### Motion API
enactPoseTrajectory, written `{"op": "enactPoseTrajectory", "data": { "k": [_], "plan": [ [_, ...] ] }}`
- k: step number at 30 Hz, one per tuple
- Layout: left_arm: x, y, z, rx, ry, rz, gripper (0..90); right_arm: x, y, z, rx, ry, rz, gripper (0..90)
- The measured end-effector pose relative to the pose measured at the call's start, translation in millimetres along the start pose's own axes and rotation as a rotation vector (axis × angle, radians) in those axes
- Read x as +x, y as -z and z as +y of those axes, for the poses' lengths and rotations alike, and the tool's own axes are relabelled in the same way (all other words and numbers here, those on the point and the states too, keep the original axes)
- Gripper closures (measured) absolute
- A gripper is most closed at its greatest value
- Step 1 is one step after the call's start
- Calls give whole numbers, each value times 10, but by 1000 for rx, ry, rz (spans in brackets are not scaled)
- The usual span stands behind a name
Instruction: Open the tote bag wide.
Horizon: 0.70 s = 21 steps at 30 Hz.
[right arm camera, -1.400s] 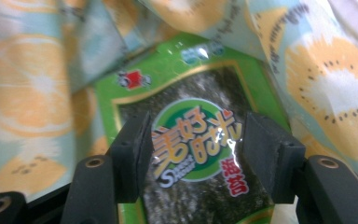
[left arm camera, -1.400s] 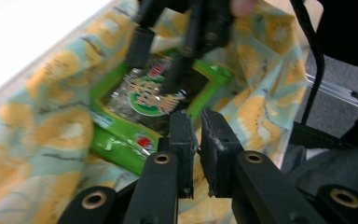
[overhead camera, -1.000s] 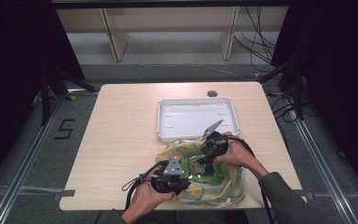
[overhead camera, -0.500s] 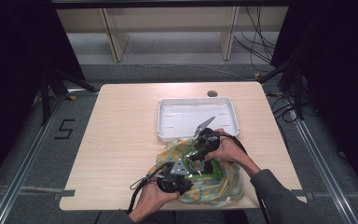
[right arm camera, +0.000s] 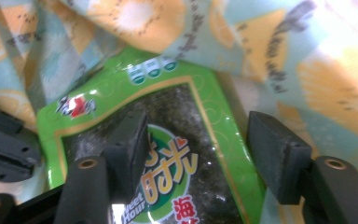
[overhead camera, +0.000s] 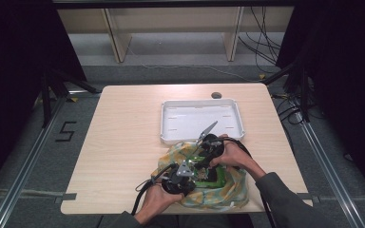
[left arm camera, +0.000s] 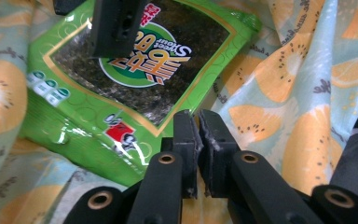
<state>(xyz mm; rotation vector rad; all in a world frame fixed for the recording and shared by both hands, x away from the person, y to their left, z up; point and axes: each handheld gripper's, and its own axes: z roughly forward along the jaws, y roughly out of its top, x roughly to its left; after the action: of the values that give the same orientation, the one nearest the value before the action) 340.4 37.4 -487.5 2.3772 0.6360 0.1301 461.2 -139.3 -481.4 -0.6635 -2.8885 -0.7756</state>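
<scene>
A green seaweed snack packet (overhead camera: pixel 212 176) lies on a crumpled cloth (overhead camera: pixel 221 197) printed with orange fruit, at the table's front right. My left gripper (left arm camera: pixel 198 126) is shut, its tips at the packet's (left arm camera: pixel 135 93) lower edge where it meets the cloth (left arm camera: pixel 298 84); I cannot tell whether anything is pinched. My right gripper (right arm camera: pixel 198 140) is open over the packet (right arm camera: pixel 168 98), with one finger (right arm camera: pixel 128 140) on the dark window and the other (right arm camera: pixel 275 149) above the cloth (right arm camera: pixel 261 46). Seen from above, the left gripper (overhead camera: pixel 190 173) comes in from the near side and the right gripper (overhead camera: pixel 203 159) from the far side.
A white, shallow tray (overhead camera: pixel 202 118) stands just behind the cloth, near the table's far right. A dark round hole (overhead camera: pixel 216 95) sits in the tabletop behind it. The left half of the wooden table (overhead camera: pixel 123 142) is bare.
My left gripper has sunk slightly toward the packet's near edge. My right gripper has shifted a little left over the packet and stays open.
</scene>
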Motion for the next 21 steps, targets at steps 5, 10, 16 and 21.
{"op": "enactPoseTrajectory", "data": {
  "k": [5, 10, 16, 21],
  "plan": [
    [13, -21, 4, 7, -7, 7, 854, -5, 0, -30, 17, -23, 8, 399],
    [29, -42, 11, 13, -4, 10, 865, -33, 4, -51, 35, -44, 25, 397],
    [28, -70, 16, 18, -3, 12, 869, -44, 59, -57, 17, -82, 93, 484],
    [16, -78, 18, 19, 6, 16, 868, 32, 235, -28, 4, -108, 115, 604]
  ]
}}
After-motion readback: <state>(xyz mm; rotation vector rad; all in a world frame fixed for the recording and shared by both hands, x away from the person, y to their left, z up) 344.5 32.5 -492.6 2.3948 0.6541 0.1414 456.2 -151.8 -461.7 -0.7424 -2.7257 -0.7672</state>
